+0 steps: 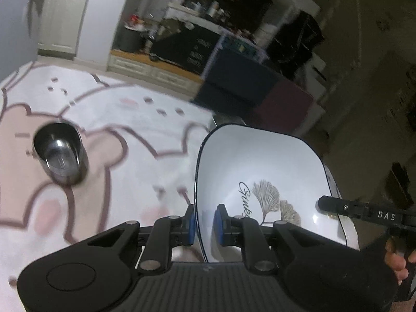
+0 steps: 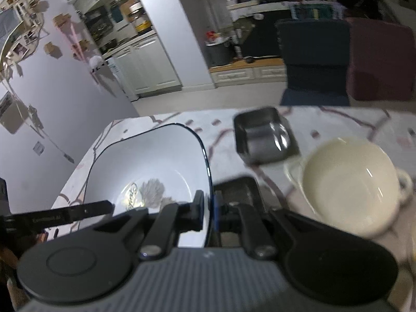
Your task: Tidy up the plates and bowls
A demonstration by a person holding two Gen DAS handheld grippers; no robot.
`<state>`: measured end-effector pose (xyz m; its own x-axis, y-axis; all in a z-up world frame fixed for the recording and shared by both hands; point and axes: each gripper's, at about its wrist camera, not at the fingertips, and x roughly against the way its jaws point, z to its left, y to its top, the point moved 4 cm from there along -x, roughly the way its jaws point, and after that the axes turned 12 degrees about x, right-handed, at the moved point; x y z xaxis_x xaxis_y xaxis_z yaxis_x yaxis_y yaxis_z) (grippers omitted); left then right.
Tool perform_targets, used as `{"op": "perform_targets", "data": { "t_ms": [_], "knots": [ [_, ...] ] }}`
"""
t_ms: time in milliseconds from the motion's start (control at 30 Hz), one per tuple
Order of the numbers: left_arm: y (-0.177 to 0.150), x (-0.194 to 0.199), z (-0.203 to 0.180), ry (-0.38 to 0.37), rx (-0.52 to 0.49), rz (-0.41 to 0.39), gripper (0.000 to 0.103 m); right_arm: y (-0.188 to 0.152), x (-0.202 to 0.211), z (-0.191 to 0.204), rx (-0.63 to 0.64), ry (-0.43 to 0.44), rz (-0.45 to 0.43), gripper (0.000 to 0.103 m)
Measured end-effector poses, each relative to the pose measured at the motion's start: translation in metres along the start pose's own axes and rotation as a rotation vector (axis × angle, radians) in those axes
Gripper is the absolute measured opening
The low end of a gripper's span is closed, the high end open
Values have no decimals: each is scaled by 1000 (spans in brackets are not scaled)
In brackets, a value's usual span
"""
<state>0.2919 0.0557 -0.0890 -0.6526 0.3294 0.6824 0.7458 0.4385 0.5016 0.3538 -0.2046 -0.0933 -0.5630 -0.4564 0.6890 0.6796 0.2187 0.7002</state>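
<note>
Both grippers' fingers were pinched nearly closed on opposite rims of one white square bowl [image 1: 260, 171], which hung between them above the table. Blue pads of the left gripper [image 1: 204, 223] clamped the bowl's dark-edged left rim, one pad inside and one outside. On the other side, the right gripper [image 2: 209, 209] gripped the opposite rim in the same way, its fingers almost together around the thin wall. Inside the bowl were a leaf print and script lettering. Below lay a white tablecloth [image 1: 145, 130] with pink outlined shapes. On it, left of the bowl in the left wrist view, stood a steel cup [image 1: 60, 152]. From the right wrist camera, a rectangular steel tray [image 2: 265, 137] sat beyond the bowl, and a cream two-handled bowl [image 2: 351, 182] lay just beside the tray. Everything was motion-blurred.
</note>
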Motion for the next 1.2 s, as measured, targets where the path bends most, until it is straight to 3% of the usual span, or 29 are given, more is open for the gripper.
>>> {"op": "perform_targets", "data": {
  "t_ms": [267,567,900,1200],
  "knots": [
    [-59,-7,23,3,30,143,17,-83,26,2,-96,-25,53,10],
    [-89,-15,55,88,8,199,16,-151,-5,20,-155,-32,175,10],
    [-87,-29,84,144,38,212,17,-161,-48,45,-110,-21,260,10],
    [-85,-38,80,153,10,209,18,-164,-51,37,-105,-29,276,10]
  ]
}}
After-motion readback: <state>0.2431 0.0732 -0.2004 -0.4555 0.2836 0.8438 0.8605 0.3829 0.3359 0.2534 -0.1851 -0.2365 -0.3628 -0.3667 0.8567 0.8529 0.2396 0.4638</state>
